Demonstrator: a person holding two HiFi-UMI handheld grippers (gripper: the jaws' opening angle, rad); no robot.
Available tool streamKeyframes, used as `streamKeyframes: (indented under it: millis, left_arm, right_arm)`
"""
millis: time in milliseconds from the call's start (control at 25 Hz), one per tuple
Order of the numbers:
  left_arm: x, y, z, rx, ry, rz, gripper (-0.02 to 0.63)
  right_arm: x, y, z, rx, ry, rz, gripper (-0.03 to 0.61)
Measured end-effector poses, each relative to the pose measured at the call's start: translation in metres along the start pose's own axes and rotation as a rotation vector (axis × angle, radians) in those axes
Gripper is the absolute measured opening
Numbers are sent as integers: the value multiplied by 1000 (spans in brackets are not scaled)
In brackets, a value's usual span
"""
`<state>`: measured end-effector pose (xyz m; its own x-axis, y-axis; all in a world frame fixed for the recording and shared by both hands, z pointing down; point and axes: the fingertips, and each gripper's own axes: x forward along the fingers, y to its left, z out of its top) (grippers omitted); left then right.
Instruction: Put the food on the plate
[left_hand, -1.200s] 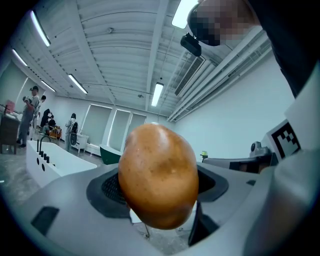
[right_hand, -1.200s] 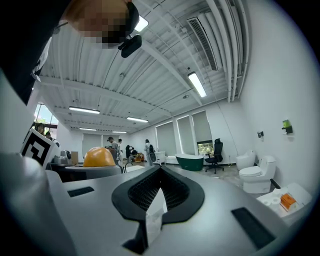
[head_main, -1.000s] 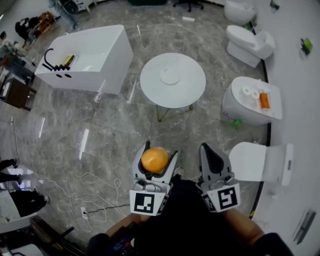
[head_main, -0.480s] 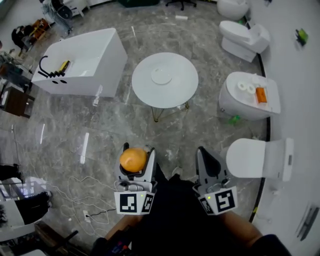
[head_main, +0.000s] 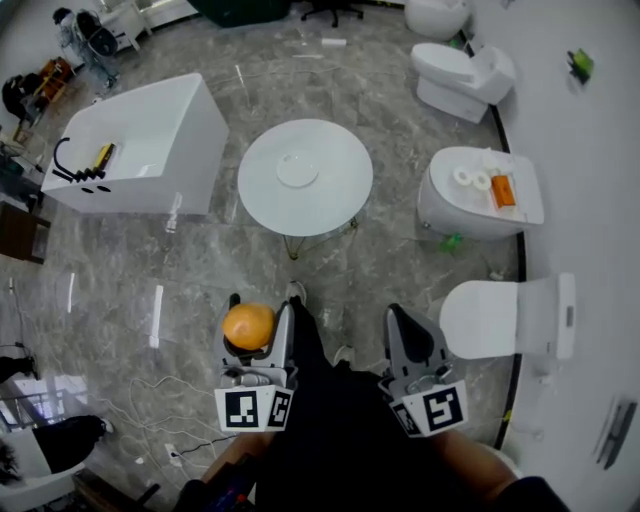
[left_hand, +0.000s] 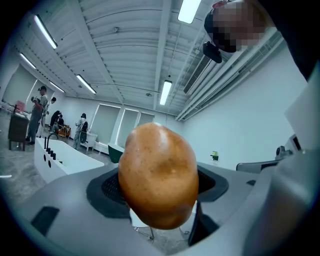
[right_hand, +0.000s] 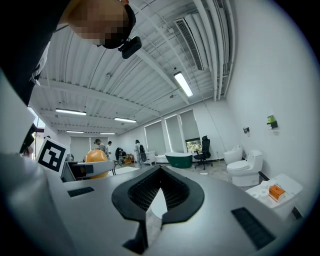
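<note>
Left hand-held gripper (head_main: 258, 318), nearest the body: jaws clamped on the food (left_hand: 158, 175), a rounded orange-brown lump with smooth, speckled skin, carried above the floor. Right hand-held gripper (head_main: 406, 322), alongside: jaws pressed together, nothing between them. The food looks firm and fairly light. Its curved, smooth sides would probably slip or roll under an off-centre grip, so the best hold is judged to be across its widest middle, as here. It fills the left gripper view, hiding both pad contacts and its own underside, so how deep it sits in the jaws cannot be told. The person's dark clothing covers both grips. Farther off stands the round white table (head_main: 335, 205), with the plate (head_main: 297, 169) near its centre, well apart from the food. The plate's rim height is too small to make out.
</note>
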<state>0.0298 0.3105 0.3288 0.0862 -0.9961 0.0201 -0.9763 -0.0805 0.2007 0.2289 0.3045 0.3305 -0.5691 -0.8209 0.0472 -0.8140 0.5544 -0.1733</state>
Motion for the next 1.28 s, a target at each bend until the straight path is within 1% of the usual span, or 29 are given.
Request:
streamKeyframes:
  millis: [160,360,480,840,960,1040,1120,1200,1280]
  left_arm:
    - [25,11,-1,-4,10,-8,345]
    - [58,41,-1,-3,28,-9,345]
    - [84,62,3,-9,30,-11,345]
    - [148,136,16,-55,34,19,345]
    - [167,157,20,-61,42,21,345]
    - [180,170,23,-62,43,18,345]
    - [193,183,26,-63,46,11,345]
    - [206,194,27,-66,52,-2,345]
    - [218,200,29,-69,58,-25,345]
  right_arm:
    - [25,-6,-1,18,-1,-7,2]
    - [76,0,-3,5,15,24,2]
    - [111,0,0,-3,13,33,2]
    - [214,15,4,-55,66,67,2]
    - [243,16,7,-56,75,70,2]
    - [261,17,11,-42,66,78,2]
    - [279,19,13,-50,67,74,2]
    - [299,22,9,-61,82,61,2]
    - [316,26,4,-38,92,59,2]
